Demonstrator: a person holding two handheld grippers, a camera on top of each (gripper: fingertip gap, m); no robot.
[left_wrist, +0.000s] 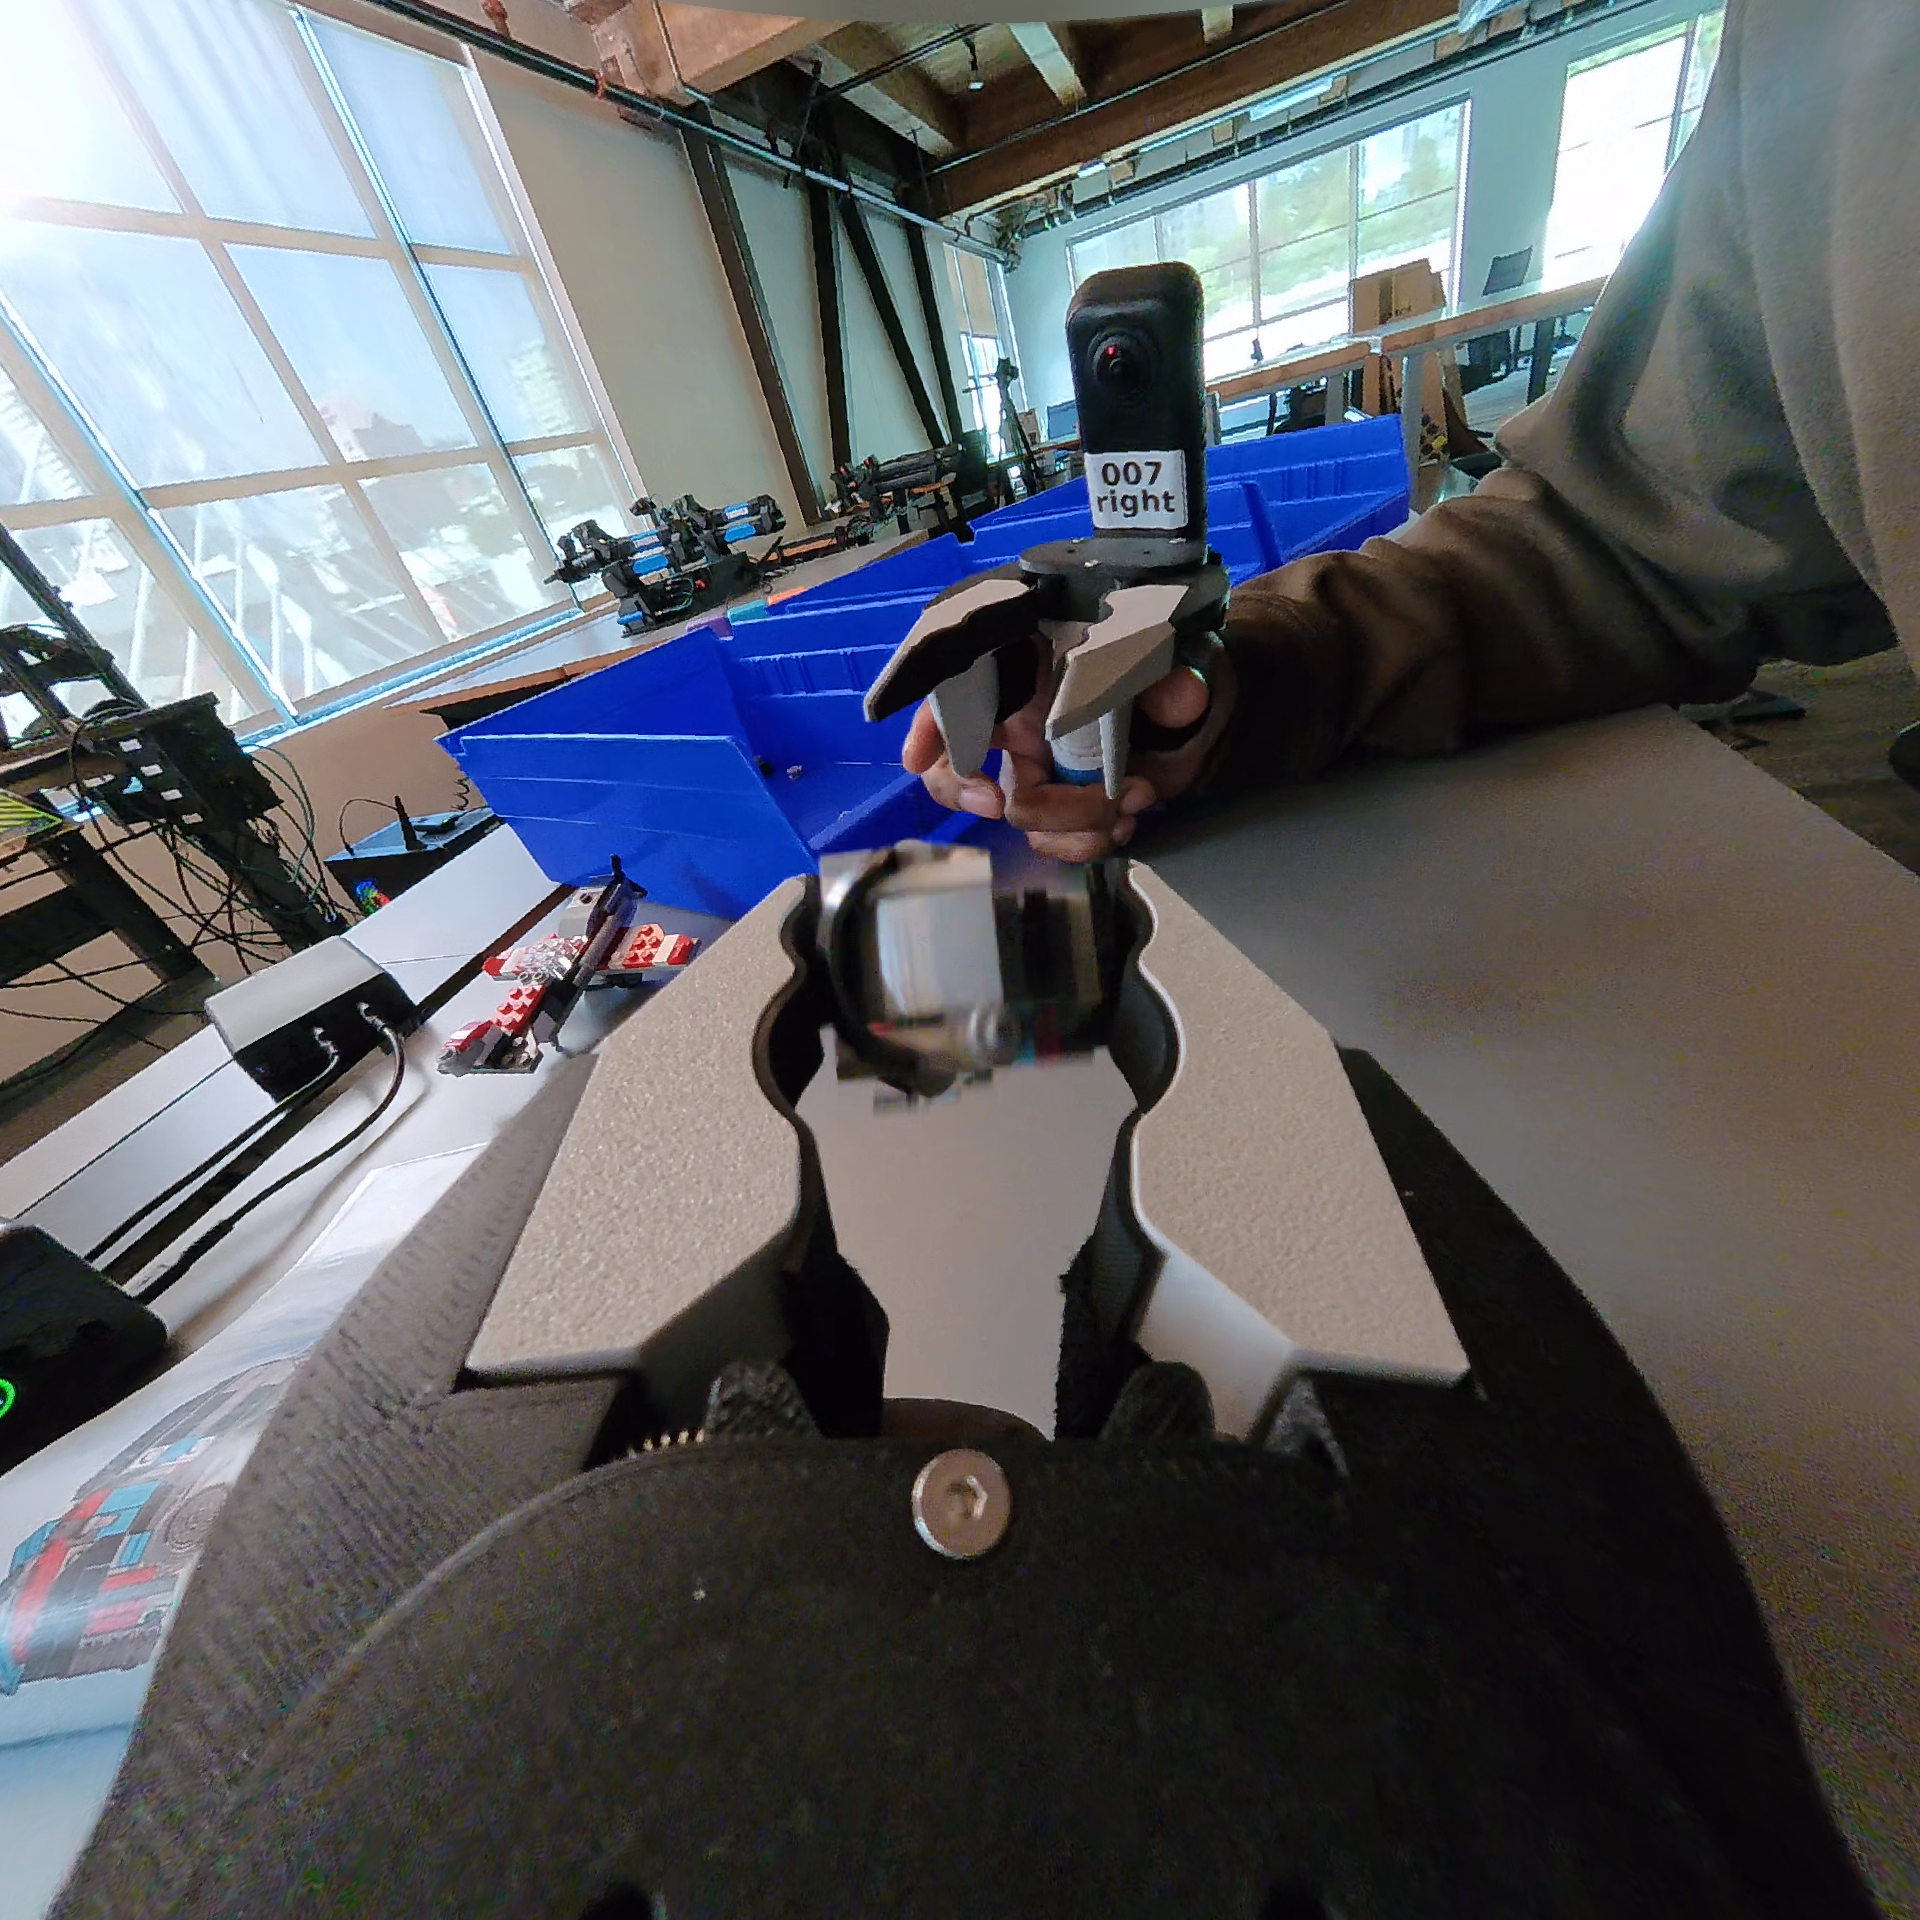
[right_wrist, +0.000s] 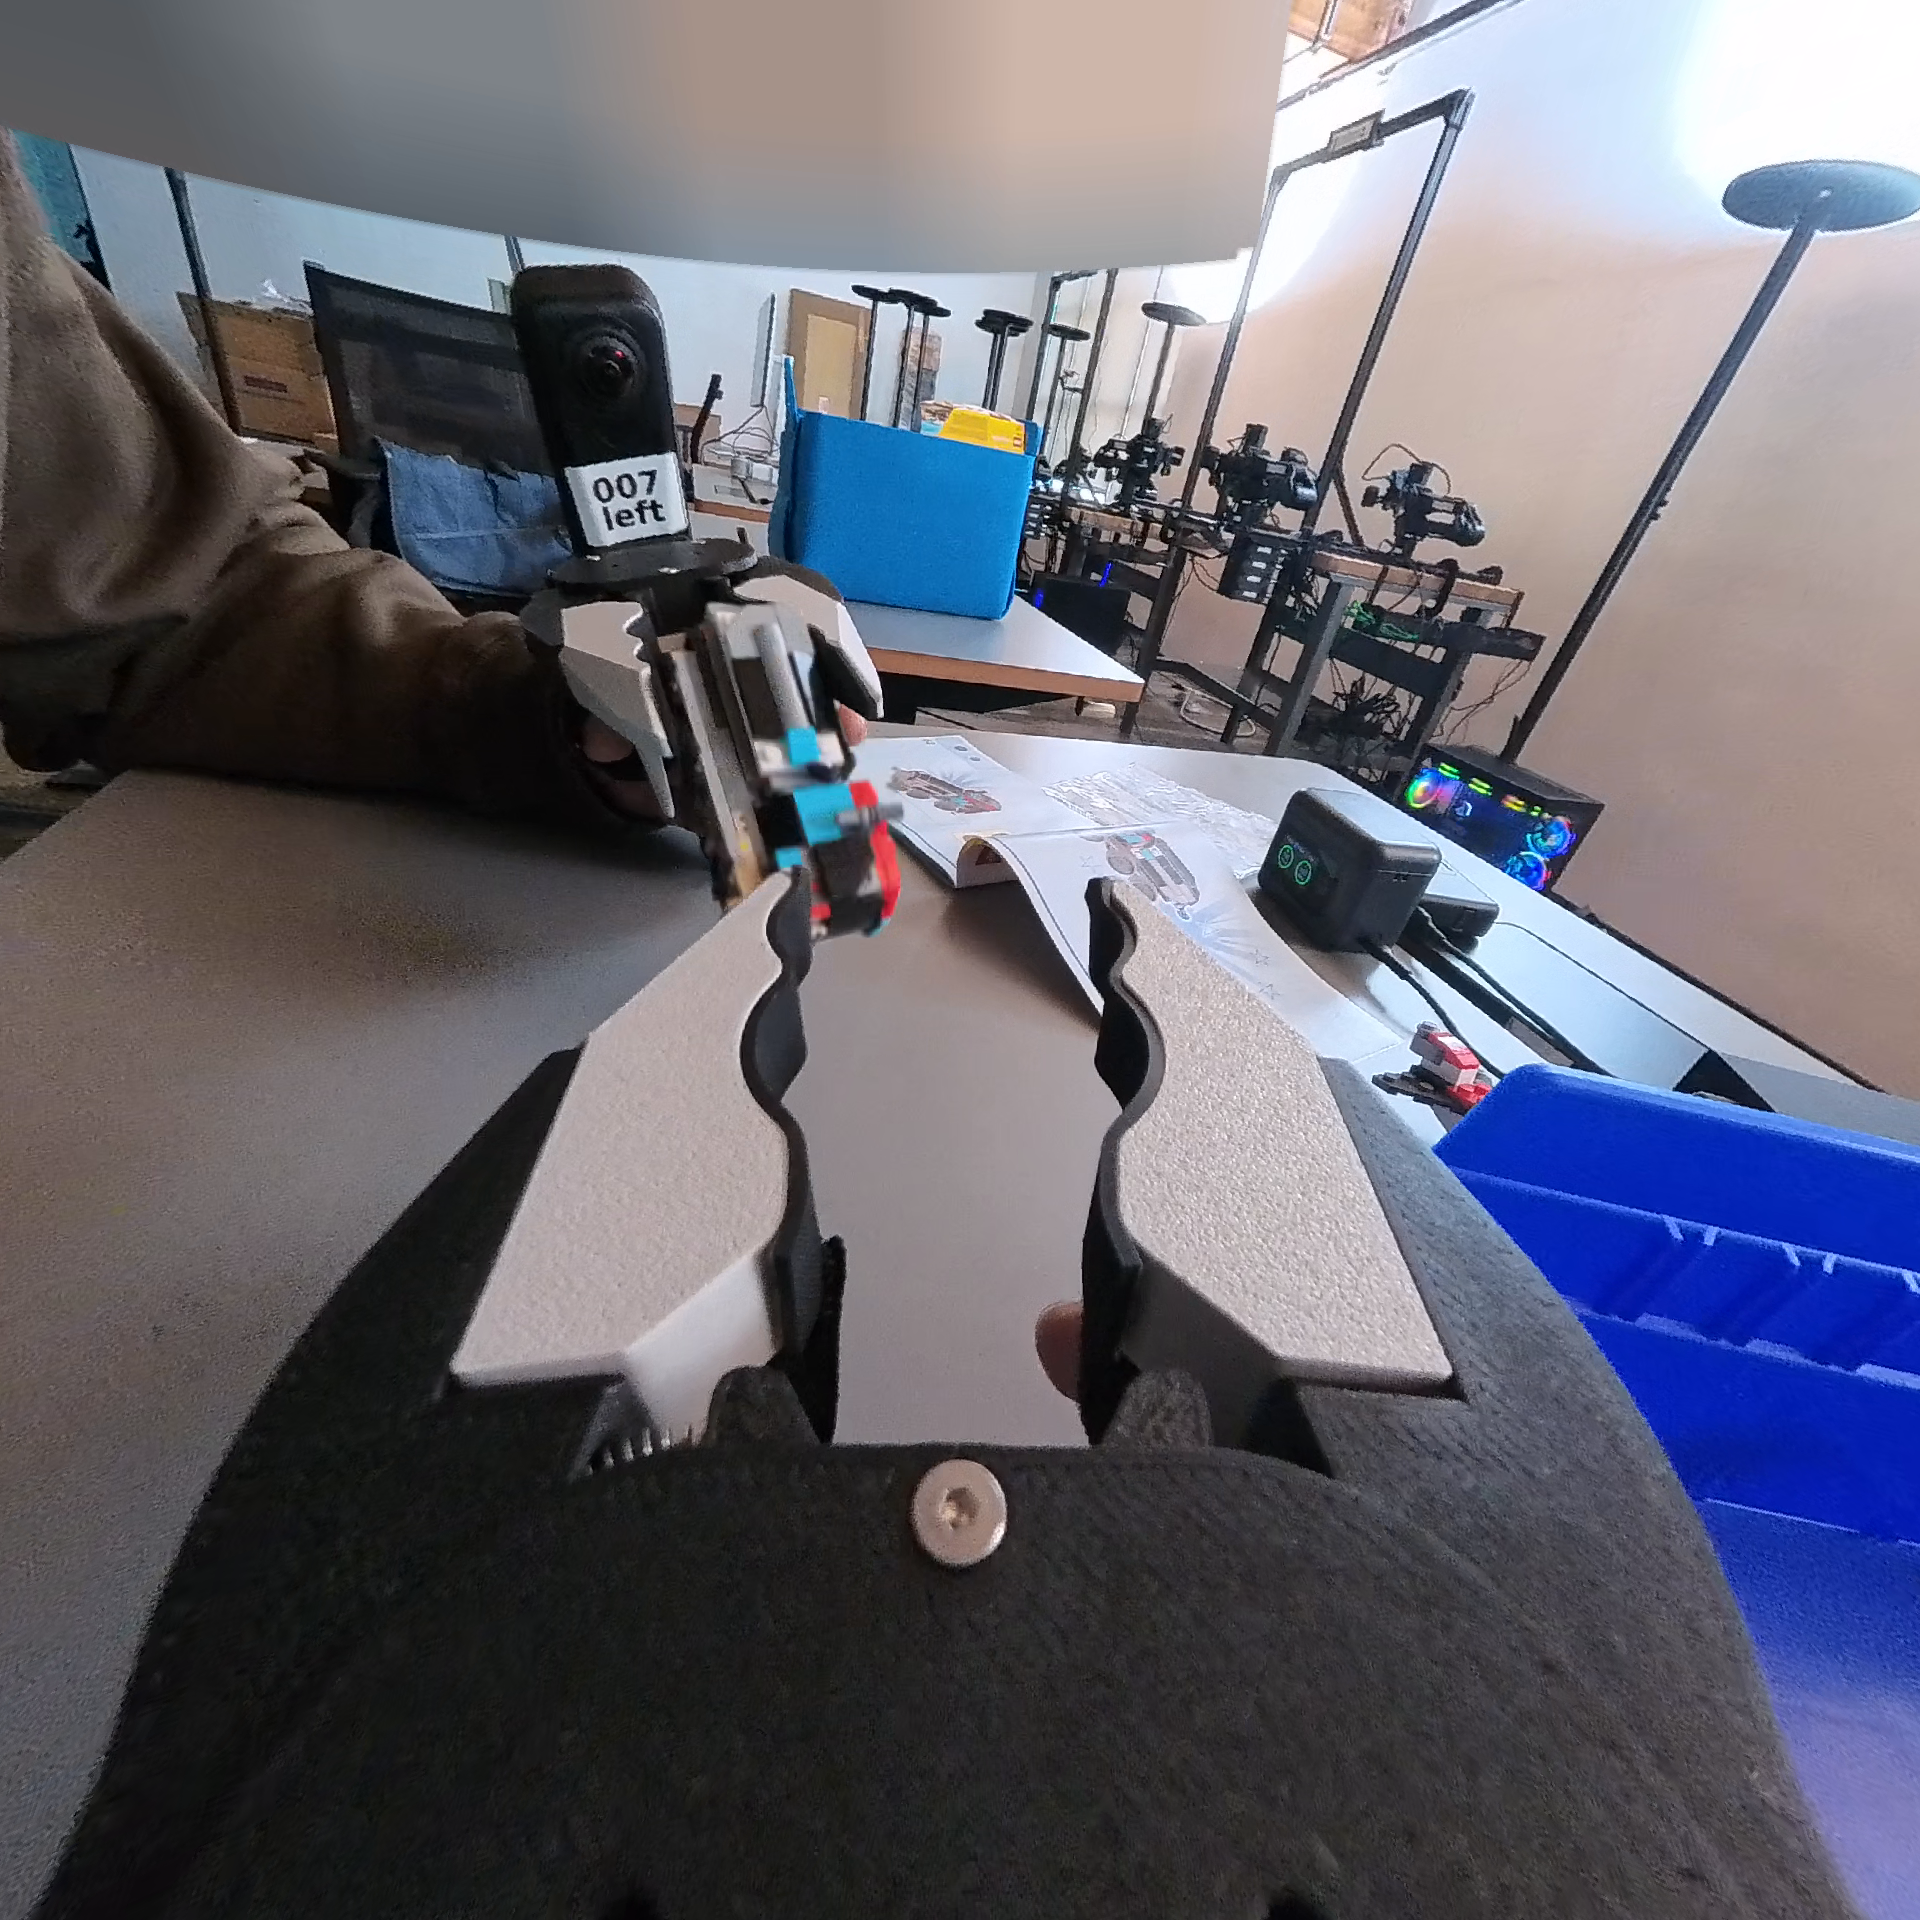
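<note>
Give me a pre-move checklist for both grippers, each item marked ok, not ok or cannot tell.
1. Left gripper shut on the brick model: ok.
2. Both left pads pressing it: cannot tell, partly blurred.
3. Right gripper open with nothing in it: ok.
4. Table bare under the right gripper: ok.
5. Open booklet clear of the right fingertips: cannot tell, its page runs behind one.
6. Blue bin clear of the right gripper: ok.

A grey table (right_wrist: 260, 1039) carries everything. An open instruction booklet (right_wrist: 1039, 821) is laid flat on it, one page curled upward, and a black box with green lights (right_wrist: 1351, 862) is set just beside it — cables trailing from its side. A small red, white and black brick build (left_wrist: 561, 987) is placed near blue plastic bins (left_wrist: 644, 790), which occupy the table's far edge.
</note>
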